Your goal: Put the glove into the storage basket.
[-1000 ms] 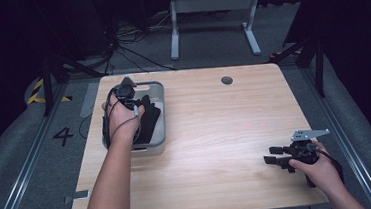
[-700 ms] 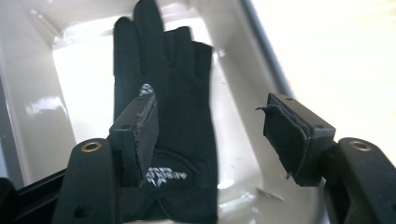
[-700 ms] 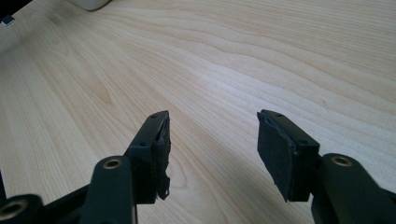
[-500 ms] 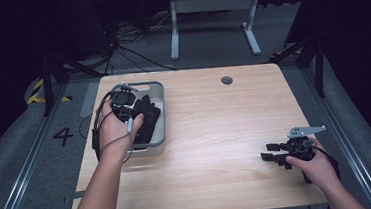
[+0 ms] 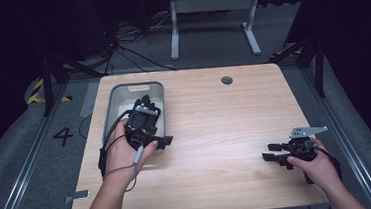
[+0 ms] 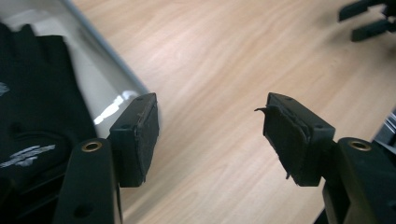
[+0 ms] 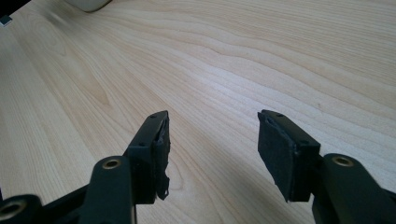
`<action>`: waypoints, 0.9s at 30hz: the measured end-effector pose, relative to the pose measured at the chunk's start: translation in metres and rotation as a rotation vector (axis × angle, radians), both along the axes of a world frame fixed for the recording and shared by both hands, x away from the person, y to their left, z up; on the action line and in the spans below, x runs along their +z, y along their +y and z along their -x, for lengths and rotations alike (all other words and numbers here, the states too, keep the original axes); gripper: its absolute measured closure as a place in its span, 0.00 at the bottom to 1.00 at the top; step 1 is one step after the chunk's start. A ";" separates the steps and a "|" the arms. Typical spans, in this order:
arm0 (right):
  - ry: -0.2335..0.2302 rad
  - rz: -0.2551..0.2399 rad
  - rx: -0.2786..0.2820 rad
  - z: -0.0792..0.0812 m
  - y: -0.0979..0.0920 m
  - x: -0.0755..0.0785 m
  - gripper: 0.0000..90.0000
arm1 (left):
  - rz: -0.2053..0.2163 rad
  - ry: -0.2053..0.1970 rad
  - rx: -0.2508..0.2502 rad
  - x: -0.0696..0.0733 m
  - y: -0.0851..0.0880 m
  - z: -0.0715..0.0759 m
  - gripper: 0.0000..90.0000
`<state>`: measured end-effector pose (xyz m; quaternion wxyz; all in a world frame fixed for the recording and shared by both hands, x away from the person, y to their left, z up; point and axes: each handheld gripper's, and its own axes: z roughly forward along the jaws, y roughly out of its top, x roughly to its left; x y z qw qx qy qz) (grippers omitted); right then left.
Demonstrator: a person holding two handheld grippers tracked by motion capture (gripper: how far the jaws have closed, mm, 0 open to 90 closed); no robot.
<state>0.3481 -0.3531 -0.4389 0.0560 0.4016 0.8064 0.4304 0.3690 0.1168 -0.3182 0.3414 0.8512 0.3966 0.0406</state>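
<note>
On the pale wooden table [image 5: 211, 132], a grey rectangular plastic bin [image 5: 117, 97] with rounded corners stands at the far left, and a black fabric glove with small silver markings [image 6: 32, 116] lies inside it. The person's left hand [image 5: 127, 151] reaches in from the near left, forearm angled up and slightly right, fingers wrapped around the body of the left gripper [image 6: 210, 135]. That gripper sits over the near right corner of the bin, its jaws spread wide with nothing between them; in the left gripper view one jaw hangs right at the bin's rim beside the glove, the other over bare wood to the side of the bin. A black cable loops from the gripper around the left wrist. The right hand [image 5: 316, 164] rests at the near right of the table, well apart from the bin, wrist low, gripping the right gripper [image 7: 212, 154] with a grey three-cornered plate on top. Its jaws point left across the table and stand apart, empty, over bare wood grain. In the right gripper view a corner of the bin shows at the far left edge.
</note>
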 end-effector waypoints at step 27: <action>0.001 0.007 0.025 0.002 0.001 -0.006 0.49 | 0.017 -0.021 -0.135 -0.088 -0.013 0.040 0.43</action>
